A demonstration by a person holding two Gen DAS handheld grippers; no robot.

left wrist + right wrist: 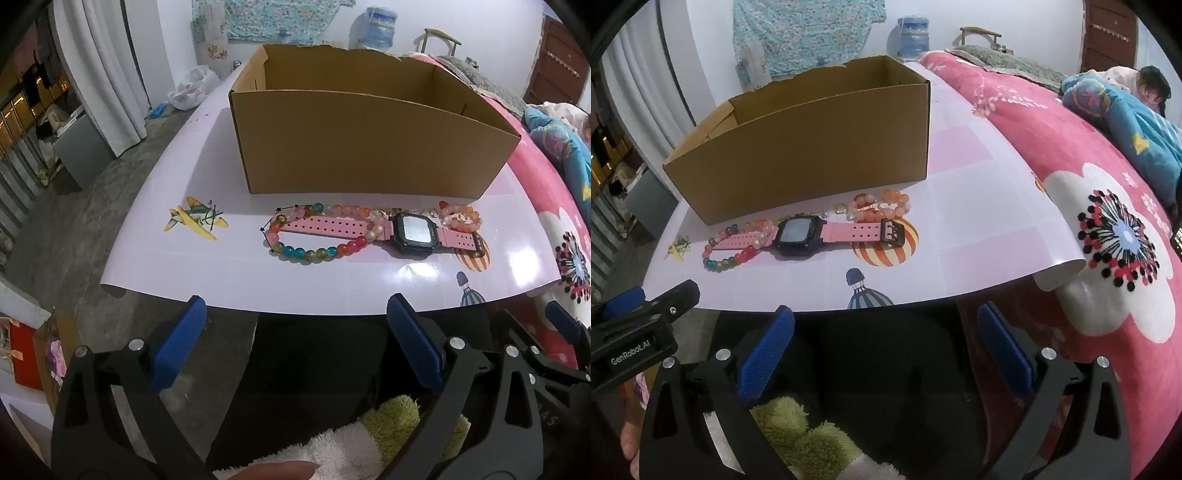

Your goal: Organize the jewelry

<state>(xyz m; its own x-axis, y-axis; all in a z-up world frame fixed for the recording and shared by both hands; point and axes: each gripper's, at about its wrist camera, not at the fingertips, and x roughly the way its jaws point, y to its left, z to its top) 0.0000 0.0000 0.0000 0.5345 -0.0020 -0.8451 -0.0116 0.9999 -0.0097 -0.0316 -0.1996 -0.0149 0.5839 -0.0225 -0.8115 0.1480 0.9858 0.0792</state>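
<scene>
1. Both the left gripper (pixel 291 339) and the right gripper (pixel 886 343) hang short of the counter (pixel 155 236) edge, fingers spread as wide as they go and holding nothing, so no piece is secured yet.
2. The jewelry lies in a row just in front of the open cardboard box (pixel 354 147): a multicoloured bead bracelet (pixel 314 251), a pink watch (pixel 412 232) and an orange bead bracelet (pixel 461 218).
3. The multicoloured bracelet overlaps the watch strap (beads lie across it), so lifting either one may drag the other and drop it.
4. Round beads could roll or slip out of a pinch.
5. The glossy sheet covering the counter curls at its corners; a push from the fingers might slide everything toward the box wall.
</scene>
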